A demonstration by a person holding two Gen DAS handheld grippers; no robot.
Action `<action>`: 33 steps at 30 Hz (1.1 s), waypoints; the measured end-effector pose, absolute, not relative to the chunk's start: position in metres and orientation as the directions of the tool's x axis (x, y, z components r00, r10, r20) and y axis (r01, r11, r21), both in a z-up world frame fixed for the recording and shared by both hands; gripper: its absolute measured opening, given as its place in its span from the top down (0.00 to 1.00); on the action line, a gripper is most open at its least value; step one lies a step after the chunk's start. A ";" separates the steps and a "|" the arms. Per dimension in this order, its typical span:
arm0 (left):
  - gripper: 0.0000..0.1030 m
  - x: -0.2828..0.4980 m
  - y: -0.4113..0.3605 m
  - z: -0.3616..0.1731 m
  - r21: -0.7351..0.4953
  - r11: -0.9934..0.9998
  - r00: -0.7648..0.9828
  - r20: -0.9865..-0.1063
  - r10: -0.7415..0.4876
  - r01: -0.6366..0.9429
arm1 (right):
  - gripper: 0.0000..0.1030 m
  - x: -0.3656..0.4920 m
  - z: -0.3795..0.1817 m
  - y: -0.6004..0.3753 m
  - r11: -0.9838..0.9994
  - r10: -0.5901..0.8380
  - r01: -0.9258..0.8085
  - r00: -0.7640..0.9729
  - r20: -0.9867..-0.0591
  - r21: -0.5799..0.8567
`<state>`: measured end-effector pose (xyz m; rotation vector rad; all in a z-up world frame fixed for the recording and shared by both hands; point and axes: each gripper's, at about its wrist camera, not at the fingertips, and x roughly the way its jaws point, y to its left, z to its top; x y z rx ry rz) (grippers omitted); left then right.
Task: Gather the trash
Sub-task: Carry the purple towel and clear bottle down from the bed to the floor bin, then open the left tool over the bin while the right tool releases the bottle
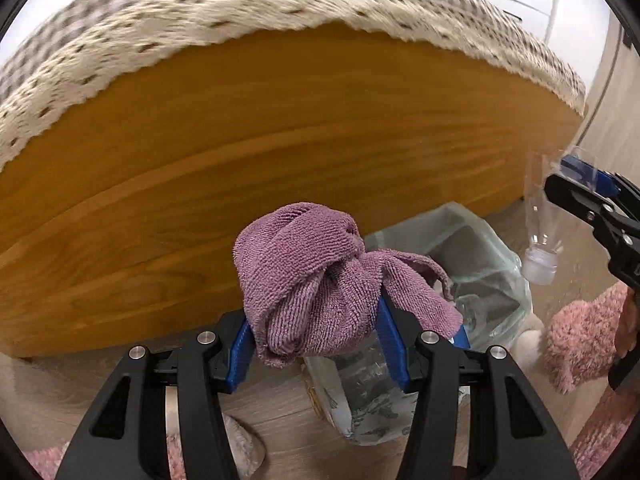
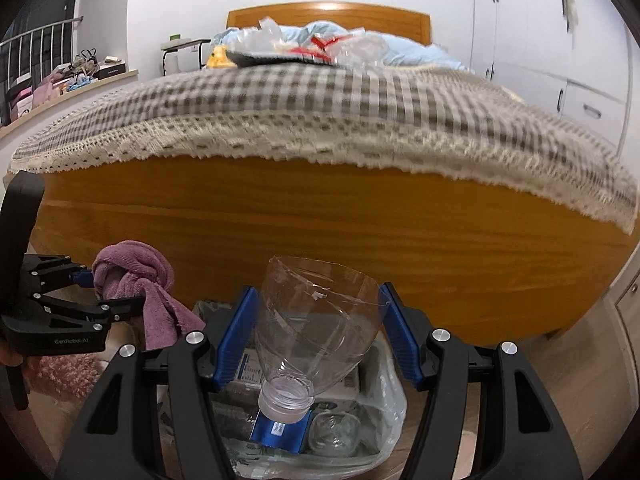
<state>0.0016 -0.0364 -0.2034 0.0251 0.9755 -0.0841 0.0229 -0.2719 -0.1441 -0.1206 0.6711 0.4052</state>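
1. Left gripper: fingers clamped on a bunched purple cloth, cloth bulging out past the blue pads.
2. Right gripper: fingers clamped on a cut clear plastic bottle top, cap end pointing down.
3. Both hang over the lined trash bin on the floor, just beside the bed footboard.

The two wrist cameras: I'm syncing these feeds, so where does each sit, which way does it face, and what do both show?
Left wrist: on the left gripper, looking down at the bin by the bed's footboard; its fingers clamp a purple towel.
Right wrist: on the right gripper, aimed over the bed; its fingers clamp a cut clear bottle.
Shared: footboard, bin, towel, bottle, each other's gripper.
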 end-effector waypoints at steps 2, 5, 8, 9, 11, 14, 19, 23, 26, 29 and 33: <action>0.50 0.004 -0.046 -0.209 0.014 0.994 0.548 -0.835 -0.048 0.108 | 0.41 0.028 -0.151 -0.280 0.923 0.319 -0.382 0.697 -0.642 0.044; 0.50 0.011 -0.063 -0.221 0.059 0.988 0.521 -0.853 -0.026 0.146 | 0.41 0.035 -0.160 -0.291 0.934 0.307 -0.349 0.683 -0.663 0.073; 0.50 0.020 -0.076 -0.231 0.071 0.982 0.487 -0.873 -0.024 0.175 | 0.41 0.044 -0.179 -0.297 0.939 0.292 -0.333 0.633 -0.717 0.089; 0.50 0.021 -0.081 -0.234 0.072 0.979 0.478 -0.878 -0.028 0.190 | 0.41 0.046 -0.188 -0.298 0.938 0.292 -0.331 0.608 -0.739 0.099; 0.50 0.023 -0.090 -0.240 0.088 0.973 0.463 -0.886 -0.022 0.214 | 0.41 0.048 -0.202 -0.298 0.937 0.288 -0.334 0.581 -0.761 0.100; 0.50 0.027 -0.093 -0.248 0.099 0.968 0.438 -0.899 -0.011 0.228 | 0.41 0.052 -0.221 -0.293 0.932 0.285 -0.351 0.542 -0.790 0.096; 0.50 0.041 -0.094 -0.258 0.082 0.977 0.391 -0.920 -0.002 0.198 | 0.41 0.049 -0.237 -0.289 0.924 0.259 -0.380 0.527 -0.810 0.048; 0.50 0.050 -0.094 -0.266 0.080 0.980 0.370 -0.929 0.007 0.182 | 0.41 0.053 -0.244 -0.284 0.923 0.219 -0.384 0.527 -0.821 0.000; 0.50 0.056 -0.096 -0.272 0.078 0.980 0.346 -0.938 0.011 0.182 | 0.41 0.053 -0.255 -0.282 0.919 0.191 -0.392 0.525 -0.829 -0.037; 0.50 0.060 -0.098 -0.279 0.084 0.978 0.324 -0.946 0.018 0.191 | 0.41 0.054 -0.264 -0.275 0.912 0.176 -0.406 0.523 -0.834 -0.062; 0.50 0.064 -0.102 -0.284 0.128 0.970 0.322 -0.945 0.056 0.208 | 0.41 0.055 -0.274 -0.270 0.906 0.161 -0.415 0.521 -0.838 -0.084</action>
